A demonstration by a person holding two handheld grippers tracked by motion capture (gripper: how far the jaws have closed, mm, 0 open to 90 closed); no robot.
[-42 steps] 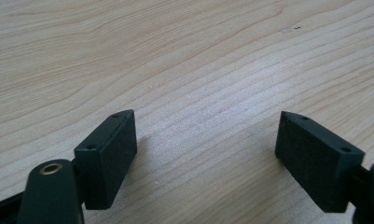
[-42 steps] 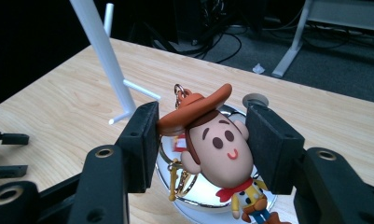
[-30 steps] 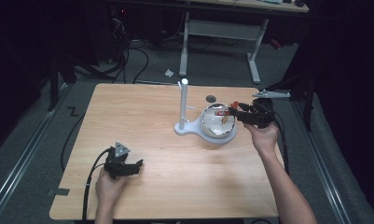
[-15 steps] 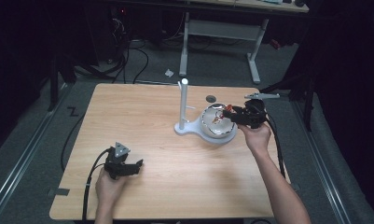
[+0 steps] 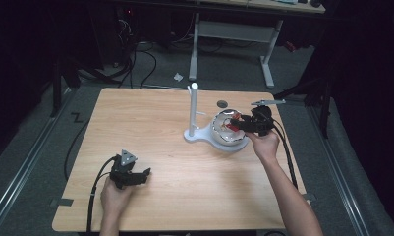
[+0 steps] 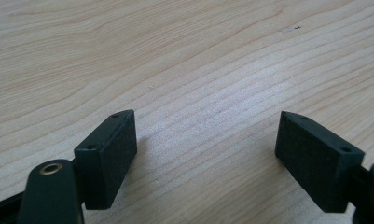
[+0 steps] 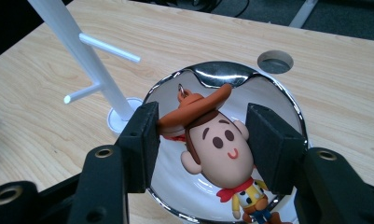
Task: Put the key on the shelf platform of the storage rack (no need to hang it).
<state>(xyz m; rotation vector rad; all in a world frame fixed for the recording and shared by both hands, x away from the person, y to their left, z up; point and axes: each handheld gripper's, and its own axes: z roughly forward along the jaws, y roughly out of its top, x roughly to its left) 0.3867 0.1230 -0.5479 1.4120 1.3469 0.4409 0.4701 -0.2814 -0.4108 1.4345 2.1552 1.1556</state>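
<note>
A cowboy figure keychain (image 7: pixel 217 154), with brown hat, big pale head, red neckerchief and yellow shirt, lay in a shiny silver bowl (image 7: pixel 287 105) on the counter (image 7: pixel 352 84). The bowl sat just beside a white peg stand (image 7: pixel 89 60), its base touching.

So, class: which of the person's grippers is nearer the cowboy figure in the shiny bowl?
Right. The right gripper has its jaws either side of the cowboy figure in the bowl; the left gripper sits open far across the table.
</note>
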